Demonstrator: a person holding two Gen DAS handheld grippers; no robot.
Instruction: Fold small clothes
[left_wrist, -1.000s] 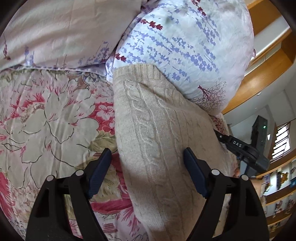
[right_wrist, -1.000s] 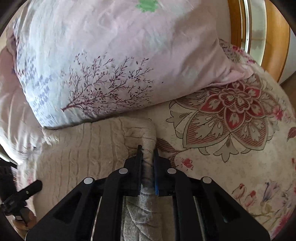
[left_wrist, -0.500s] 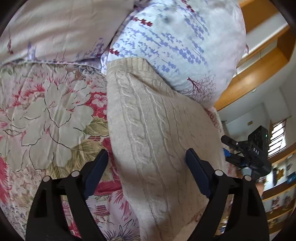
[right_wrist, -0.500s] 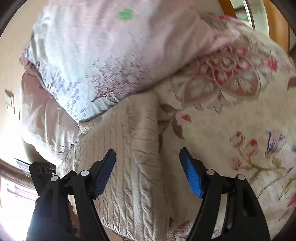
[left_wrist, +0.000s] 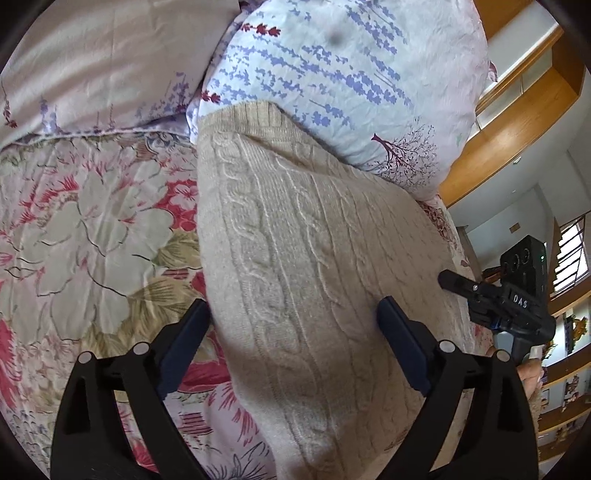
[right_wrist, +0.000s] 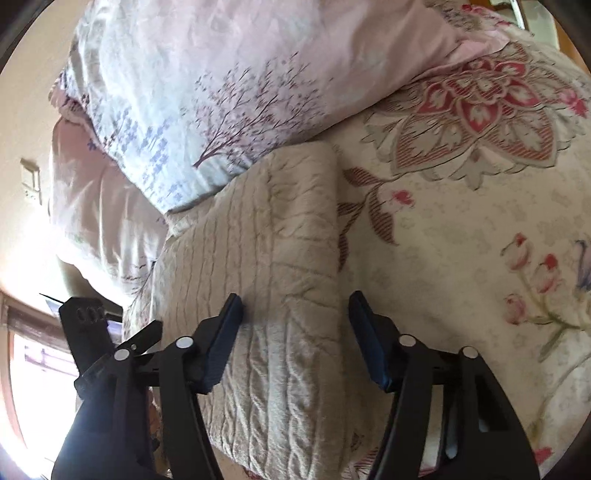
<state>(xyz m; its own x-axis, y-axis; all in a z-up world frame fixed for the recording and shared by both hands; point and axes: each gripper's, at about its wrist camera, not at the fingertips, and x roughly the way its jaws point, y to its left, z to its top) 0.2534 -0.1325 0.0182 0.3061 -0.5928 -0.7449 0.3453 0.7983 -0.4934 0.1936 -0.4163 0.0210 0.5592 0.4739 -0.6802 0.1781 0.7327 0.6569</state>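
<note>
A beige cable-knit sweater (left_wrist: 295, 258) lies folded on the floral bedspread (left_wrist: 85, 229), its far edge against a pillow. My left gripper (left_wrist: 293, 314) is open, its fingers spread above the sweater's near part, holding nothing. My right gripper (right_wrist: 295, 306) is open over the sweater's (right_wrist: 280, 236) right-hand edge, empty. The right gripper shows in the left wrist view (left_wrist: 498, 295) at the sweater's right side. The left gripper shows in the right wrist view (right_wrist: 110, 343) at the lower left.
A white pillow with purple and maroon print (left_wrist: 351, 81) lies behind the sweater, with a pink pillow (left_wrist: 103, 55) to its left. The wooden headboard (left_wrist: 517, 122) is at the right. The bedspread (right_wrist: 461, 221) extends right of the sweater.
My right gripper, shut on the sweater's edge a second ago, has opened and let it go, then drawn back. My left gripper stayed open and shifted slightly over the sweater.
</note>
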